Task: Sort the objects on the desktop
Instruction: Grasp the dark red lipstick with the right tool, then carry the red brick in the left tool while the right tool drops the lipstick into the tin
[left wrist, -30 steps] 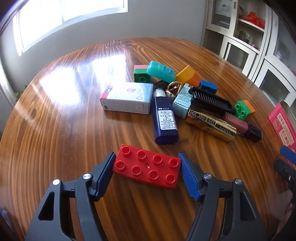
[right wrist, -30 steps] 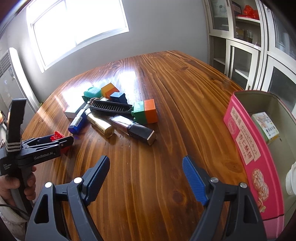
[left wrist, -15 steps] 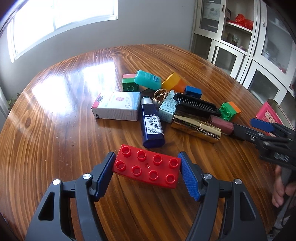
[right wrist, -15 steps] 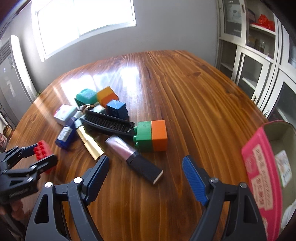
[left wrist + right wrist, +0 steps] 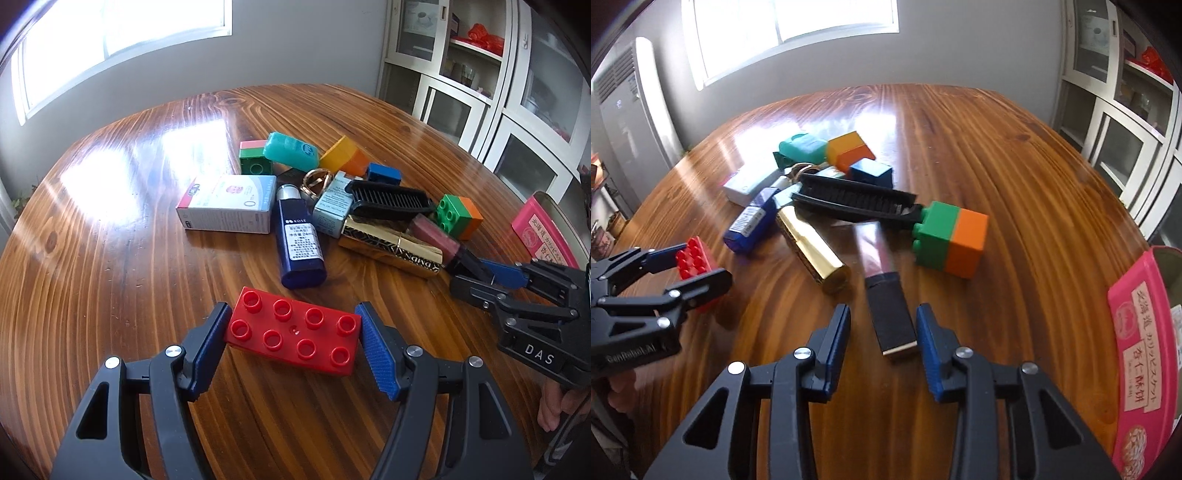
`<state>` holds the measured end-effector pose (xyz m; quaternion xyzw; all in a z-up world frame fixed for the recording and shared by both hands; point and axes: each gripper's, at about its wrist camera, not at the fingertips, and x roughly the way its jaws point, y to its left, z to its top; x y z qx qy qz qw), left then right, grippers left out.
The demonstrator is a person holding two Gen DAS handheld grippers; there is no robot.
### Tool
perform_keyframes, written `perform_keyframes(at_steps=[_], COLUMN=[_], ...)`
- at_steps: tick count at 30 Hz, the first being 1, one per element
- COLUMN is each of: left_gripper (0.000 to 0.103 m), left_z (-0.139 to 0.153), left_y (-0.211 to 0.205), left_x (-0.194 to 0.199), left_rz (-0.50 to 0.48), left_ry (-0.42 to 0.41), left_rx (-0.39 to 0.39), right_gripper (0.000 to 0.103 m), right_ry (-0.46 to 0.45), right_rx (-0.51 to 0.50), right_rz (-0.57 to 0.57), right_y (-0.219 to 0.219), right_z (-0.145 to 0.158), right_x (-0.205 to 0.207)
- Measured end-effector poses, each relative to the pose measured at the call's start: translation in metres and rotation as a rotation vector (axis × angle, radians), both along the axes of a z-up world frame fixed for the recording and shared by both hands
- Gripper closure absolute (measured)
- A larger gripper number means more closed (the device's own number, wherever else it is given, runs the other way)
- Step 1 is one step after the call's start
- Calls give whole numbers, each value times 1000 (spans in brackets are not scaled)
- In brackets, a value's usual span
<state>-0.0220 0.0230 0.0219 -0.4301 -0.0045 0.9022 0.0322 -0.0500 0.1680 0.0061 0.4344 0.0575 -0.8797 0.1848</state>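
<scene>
My left gripper [image 5: 293,334] is shut on a red eight-stud brick [image 5: 293,330] and holds it above the wooden table; it also shows in the right wrist view [image 5: 696,269]. My right gripper [image 5: 882,328] is open, its jaws either side of the black cap of a pink lip-gloss tube [image 5: 888,317], not touching it. In the left wrist view the right gripper [image 5: 480,275] sits at that tube's [image 5: 437,238] cap end. A pile holds a gold lipstick case [image 5: 812,247], black comb [image 5: 853,201], green-orange brick [image 5: 951,238] and blue bottle [image 5: 299,242].
A pink tin box [image 5: 1141,354] stands open at the right table edge. The pile also has a white carton [image 5: 229,208], teal case [image 5: 291,151], yellow-orange brick [image 5: 345,155], blue brick [image 5: 384,173] and green-pink brick [image 5: 255,158]. White cabinets [image 5: 517,92] stand behind.
My right gripper has moved forward and left to the lip-gloss tube and narrowed its jaws around the cap. My left gripper has kept the red brick and tilted up a little.
</scene>
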Motion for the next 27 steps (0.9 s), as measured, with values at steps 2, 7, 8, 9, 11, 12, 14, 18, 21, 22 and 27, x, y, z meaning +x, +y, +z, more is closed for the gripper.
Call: perform_keyframes(at_steps=[2, 7, 8, 9, 11, 12, 14, 18, 21, 22, 27], left_gripper=[31, 31, 31, 31, 31, 31, 31, 31, 31, 31, 31], left_z=[0, 0, 0, -1, 0, 0, 1, 2, 3, 4, 10], left_y=[1, -1, -1, -1, 0, 0, 2, 9, 19, 23, 50], left_x=[0, 0, 0, 0, -1, 0, 1, 1, -1, -1, -2], left_rz=[-6, -7, -5, -5, -10, -12, -20, -30, -51, -55, -99], left_ry=[2, 3, 2, 0, 1, 3, 9, 10, 7, 8, 23], left_rx=[-2, -1, 0, 0, -1, -2, -7, -17, -18, -19, -28], right_gripper=[61, 64, 74, 79, 79, 79, 79, 79, 79, 79, 79], right_ry=[11, 36, 37, 35, 30, 26, 15, 8, 41, 52, 107], right_rx=[19, 44, 40, 32, 8, -4, -34, -86, -101, -108, -142], right_rz=[-8, -21, -21, -22, -33, -35, -44, -58, -69, -75, -109], right_y=[-5, -14, -13, -11, -6, -4, 3, 14, 24, 29, 53], right_z=[-1, -2, -2, -2, -1, -1, -1, 4, 15, 19, 38], right_x=[-6, -15, -14, -13, -7, -4, 5, 19, 34, 39, 62])
